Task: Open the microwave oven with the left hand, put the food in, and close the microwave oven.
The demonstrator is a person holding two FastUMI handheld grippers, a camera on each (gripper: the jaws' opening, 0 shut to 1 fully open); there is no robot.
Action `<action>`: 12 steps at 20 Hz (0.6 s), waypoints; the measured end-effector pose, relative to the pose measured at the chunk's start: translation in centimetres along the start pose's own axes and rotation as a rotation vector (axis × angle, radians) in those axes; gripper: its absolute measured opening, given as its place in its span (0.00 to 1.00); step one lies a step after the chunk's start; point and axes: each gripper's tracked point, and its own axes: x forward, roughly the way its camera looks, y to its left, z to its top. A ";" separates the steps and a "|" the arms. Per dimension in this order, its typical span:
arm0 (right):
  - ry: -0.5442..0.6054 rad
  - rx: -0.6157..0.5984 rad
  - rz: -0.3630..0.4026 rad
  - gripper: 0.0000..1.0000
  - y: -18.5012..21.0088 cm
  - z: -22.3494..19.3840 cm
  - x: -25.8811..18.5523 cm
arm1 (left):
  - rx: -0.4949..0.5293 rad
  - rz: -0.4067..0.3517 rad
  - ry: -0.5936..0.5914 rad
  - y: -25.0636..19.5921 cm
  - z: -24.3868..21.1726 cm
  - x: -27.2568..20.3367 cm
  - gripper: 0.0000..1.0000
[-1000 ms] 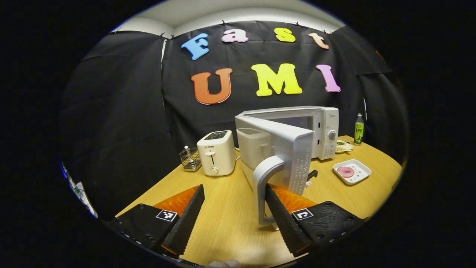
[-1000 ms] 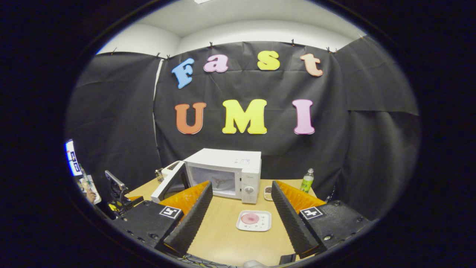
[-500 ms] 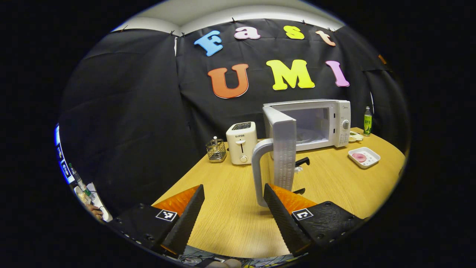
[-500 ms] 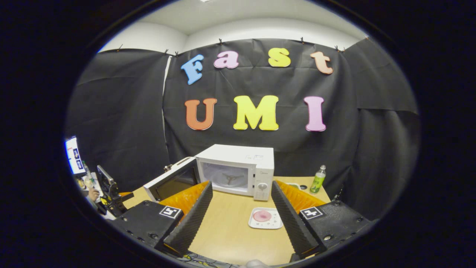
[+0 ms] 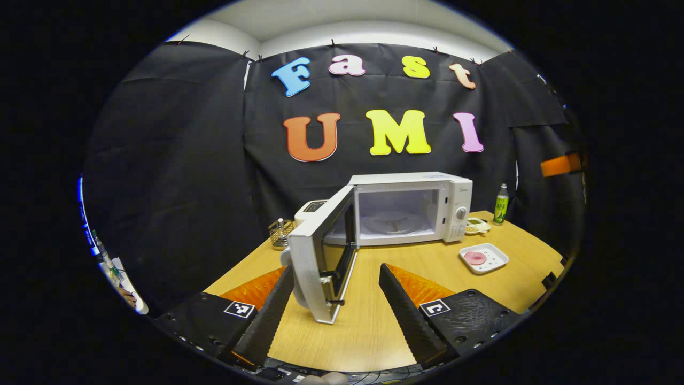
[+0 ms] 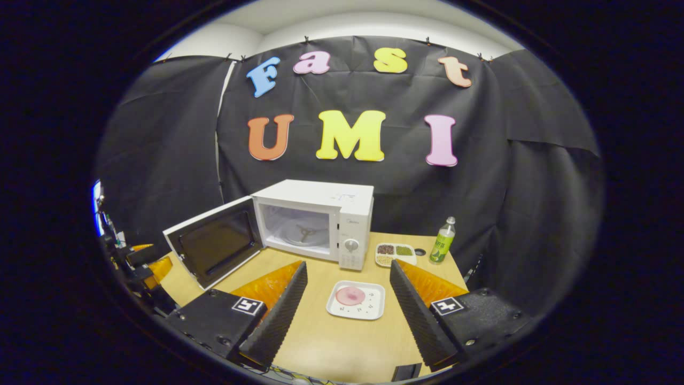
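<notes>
The white microwave (image 5: pixel 411 208) stands at the back of the wooden table with its door (image 5: pixel 320 256) swung wide to the left and the cavity with its glass turntable showing. My left gripper (image 5: pixel 336 315) is open, a little short of the door's edge and touching nothing. In the right gripper view the microwave (image 6: pixel 320 219) and its open door (image 6: pixel 216 248) sit behind a white square plate (image 6: pixel 374 310) carrying a pink round slice of food (image 6: pixel 350 295). My right gripper (image 6: pixel 347 315) is open, with the plate just beyond its fingertips. The plate (image 5: pixel 494 263) lies right of the microwave.
A white toaster (image 5: pixel 312 206) and a wire basket (image 5: pixel 280 233) stand behind the open door. A green bottle (image 6: pixel 442 247) and a small divided dish (image 6: pixel 395 254) sit right of the microwave. The table (image 6: pixel 331 342) ends near both grippers.
My left gripper let go of the door handle and drew back while the door swung from half open to wide open. The right gripper's view shifted, bringing the plate between its fingers.
</notes>
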 end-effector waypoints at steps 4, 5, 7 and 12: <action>0.092 0.065 0.019 0.95 -3.4 -3.8 4.7 | 0.046 -0.058 -0.038 -5.0 3.4 -0.4 0.96; 0.121 0.091 0.023 0.94 -4.2 -5.0 5.9 | 0.060 -0.064 -0.045 -6.0 4.3 -0.5 0.96; 0.194 0.144 0.040 0.89 -5.5 -7.5 8.7 | 0.077 -0.073 -0.066 -8.0 6.3 -0.7 0.96; 0.415 0.269 0.109 0.65 -7.4 -14.6 14.8 | 0.067 -0.054 -0.096 -12.4 10.6 0.2 0.96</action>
